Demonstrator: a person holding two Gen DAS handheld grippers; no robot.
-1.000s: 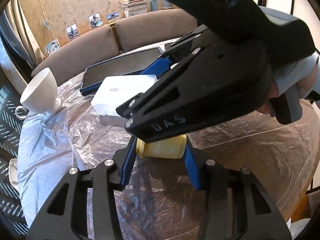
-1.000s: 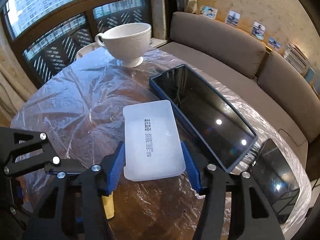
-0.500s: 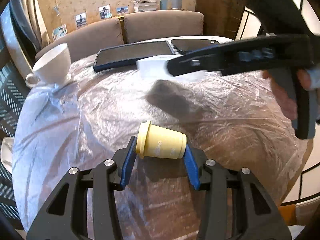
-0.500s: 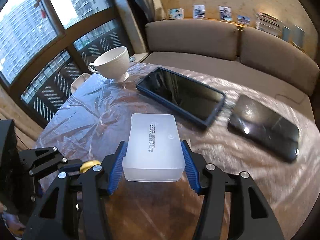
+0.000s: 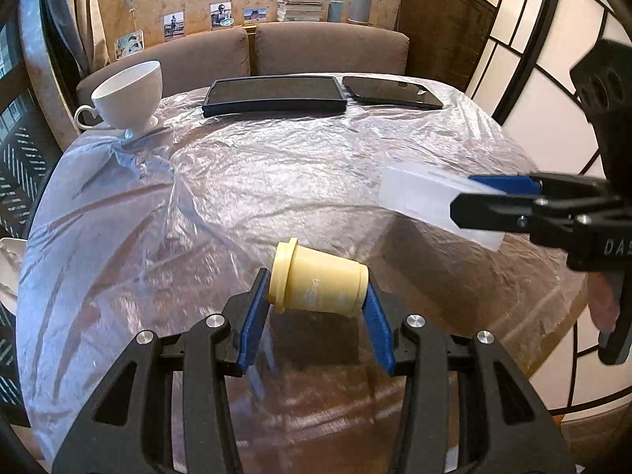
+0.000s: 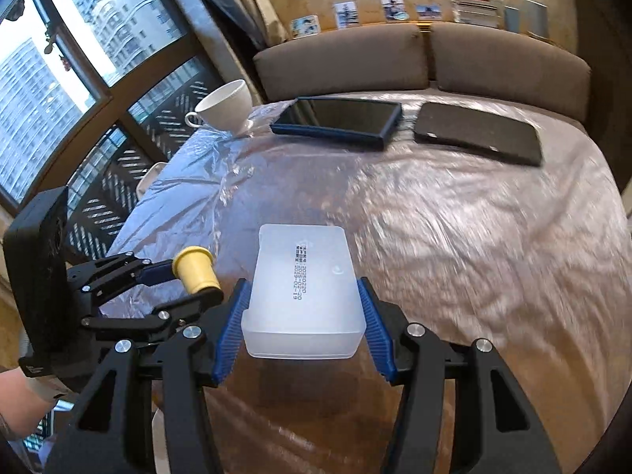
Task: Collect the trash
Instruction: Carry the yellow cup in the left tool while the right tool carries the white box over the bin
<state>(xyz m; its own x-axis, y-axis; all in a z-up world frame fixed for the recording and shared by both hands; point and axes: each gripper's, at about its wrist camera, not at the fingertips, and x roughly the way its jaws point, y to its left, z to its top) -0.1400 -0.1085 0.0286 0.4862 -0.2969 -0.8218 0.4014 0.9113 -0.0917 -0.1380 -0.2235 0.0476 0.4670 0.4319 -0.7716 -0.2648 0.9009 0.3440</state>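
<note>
A small yellow cup point(image 5: 320, 283) lies on its side between the blue pads of my left gripper point(image 5: 316, 312), which is shut on it above the plastic-covered table point(image 5: 245, 181). My right gripper point(image 6: 302, 326) is shut on a frosted white plastic box point(image 6: 302, 288) with printed black text on its lid, held clear of the table. In the left wrist view the box point(image 5: 430, 201) and the right gripper point(image 5: 509, 197) hang at the right. In the right wrist view the left gripper point(image 6: 177, 282) with the yellow cup point(image 6: 195, 272) sits at the left.
A white teacup point(image 5: 128, 96) on a saucer stands at the table's far left. A dark tablet in a blue case point(image 5: 274, 94) and a black tablet point(image 5: 391, 93) lie along the far edge. A brown sofa point(image 5: 328, 51) runs behind. A window point(image 6: 47, 91) is at the left.
The right gripper lifted the white box off the table and carried it rightward and nearer, away from the tablets. The left gripper drew back with the yellow cup still held.
</note>
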